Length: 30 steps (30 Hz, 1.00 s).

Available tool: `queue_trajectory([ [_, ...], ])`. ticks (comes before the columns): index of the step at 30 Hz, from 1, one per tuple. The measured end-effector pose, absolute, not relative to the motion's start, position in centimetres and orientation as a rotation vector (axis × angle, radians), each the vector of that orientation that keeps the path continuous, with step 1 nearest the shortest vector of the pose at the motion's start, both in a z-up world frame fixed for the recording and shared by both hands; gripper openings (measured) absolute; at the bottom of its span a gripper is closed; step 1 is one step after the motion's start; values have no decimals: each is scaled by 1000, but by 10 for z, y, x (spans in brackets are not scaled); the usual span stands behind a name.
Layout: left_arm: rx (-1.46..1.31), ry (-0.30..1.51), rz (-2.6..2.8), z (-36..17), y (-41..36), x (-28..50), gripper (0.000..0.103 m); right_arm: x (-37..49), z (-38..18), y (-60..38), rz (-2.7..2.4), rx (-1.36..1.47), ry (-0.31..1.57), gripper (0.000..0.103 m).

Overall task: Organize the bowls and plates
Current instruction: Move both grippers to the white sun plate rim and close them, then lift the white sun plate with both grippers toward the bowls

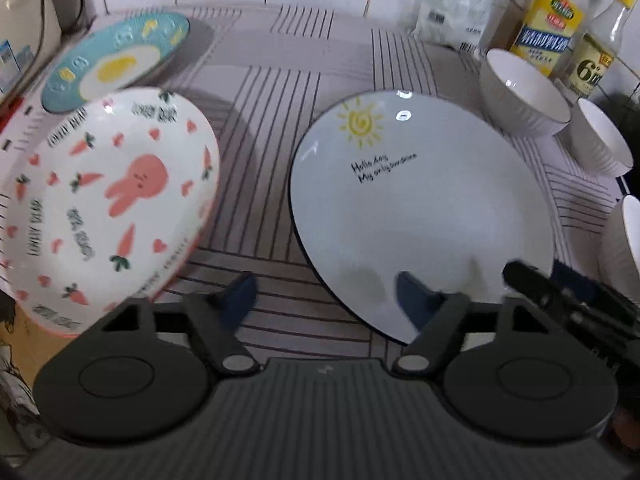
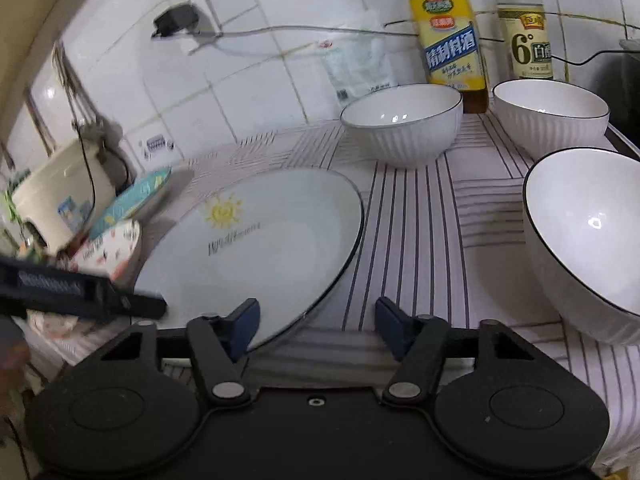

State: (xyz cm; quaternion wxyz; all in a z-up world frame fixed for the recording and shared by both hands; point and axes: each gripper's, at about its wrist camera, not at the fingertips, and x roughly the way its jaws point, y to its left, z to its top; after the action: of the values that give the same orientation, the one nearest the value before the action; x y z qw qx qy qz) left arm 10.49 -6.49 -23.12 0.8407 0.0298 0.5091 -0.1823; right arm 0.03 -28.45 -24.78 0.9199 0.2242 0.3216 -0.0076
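Observation:
A white plate with a yellow sun drawing [image 1: 420,208] lies on the striped cloth; it also shows in the right wrist view [image 2: 256,248]. My left gripper [image 1: 326,300] is open, its right finger over the plate's near rim. A rabbit-and-carrot plate [image 1: 104,204] lies at the left, with a blue egg-pattern plate [image 1: 120,60] behind it. My right gripper [image 2: 316,322] is open at the sun plate's near edge, empty. Three white ribbed bowls stand at the right: one at the back [image 2: 404,124], one at the far right [image 2: 552,112], one near [image 2: 588,240].
Two bottles [image 2: 452,36] [image 2: 526,28] and a plastic bag [image 2: 356,60] stand against the tiled wall. A cream appliance [image 2: 60,192] with cables sits at the left. The striped cloth [image 2: 420,220] covers the counter. The other gripper [image 2: 80,294] shows at the left.

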Motion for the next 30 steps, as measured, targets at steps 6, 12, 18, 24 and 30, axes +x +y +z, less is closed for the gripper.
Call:
queue_trajectory([
  [6, 24, 1010, -429, -235, -67, 103, 34, 10, -253, -292, -14, 537, 648, 27],
  [12, 3, 944, -424, -241, -67, 98, 34, 9, -260, -295, -4, 570, 626, 27],
  [18, 38, 945, -462, -239, -66, 99, 34, 13, -254, -292, 49, 457, 646, 30],
  [24, 105, 869, -470, -221, -65, 98, 34, 14, -250, -290, 80, 435, 643, 30],
  [30, 108, 855, -491, -201, -58, 127, 34, 30, -238, -289, 95, 453, 590, 30],
])
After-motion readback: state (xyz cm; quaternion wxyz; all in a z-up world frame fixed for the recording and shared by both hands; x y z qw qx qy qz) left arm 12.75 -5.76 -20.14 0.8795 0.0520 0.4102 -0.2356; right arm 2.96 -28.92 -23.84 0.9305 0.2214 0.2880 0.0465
